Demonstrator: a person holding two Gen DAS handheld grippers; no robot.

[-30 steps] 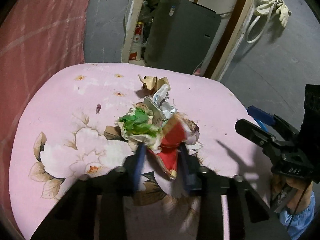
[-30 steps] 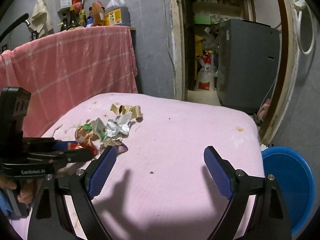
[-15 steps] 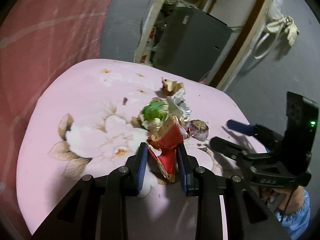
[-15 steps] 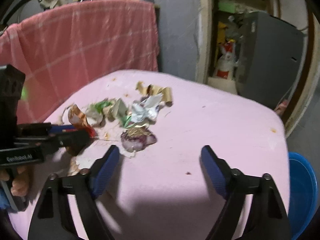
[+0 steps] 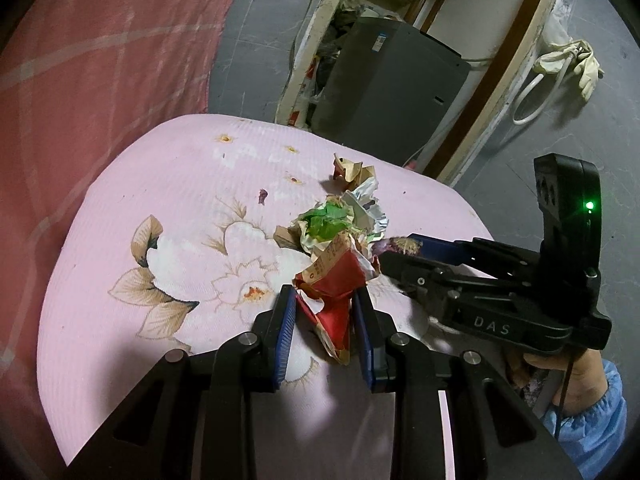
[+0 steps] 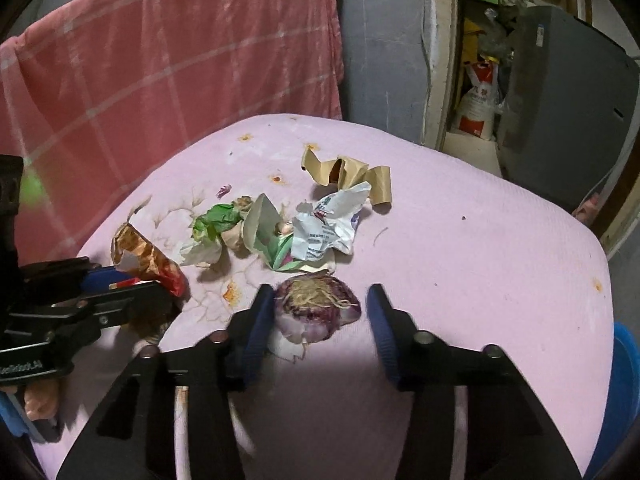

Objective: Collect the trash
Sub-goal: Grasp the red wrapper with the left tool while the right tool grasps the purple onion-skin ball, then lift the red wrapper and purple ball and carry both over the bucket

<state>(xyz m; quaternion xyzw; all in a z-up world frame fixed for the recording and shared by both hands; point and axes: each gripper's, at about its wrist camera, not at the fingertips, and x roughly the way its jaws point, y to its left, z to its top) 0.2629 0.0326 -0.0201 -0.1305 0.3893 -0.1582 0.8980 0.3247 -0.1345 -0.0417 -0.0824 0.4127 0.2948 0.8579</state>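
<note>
Between the closing jaws of the right gripper (image 6: 318,316) an onion scrap (image 6: 316,308) is lying ungripped, needing a firm pinch, while the left gripper (image 5: 324,320) is clamping a red wrapper (image 5: 334,288).

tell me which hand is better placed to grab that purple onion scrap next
Right. The right gripper already straddles the purple onion scrap, its jaws closing around it. The left gripper is busy, shut on the red wrapper.
</note>
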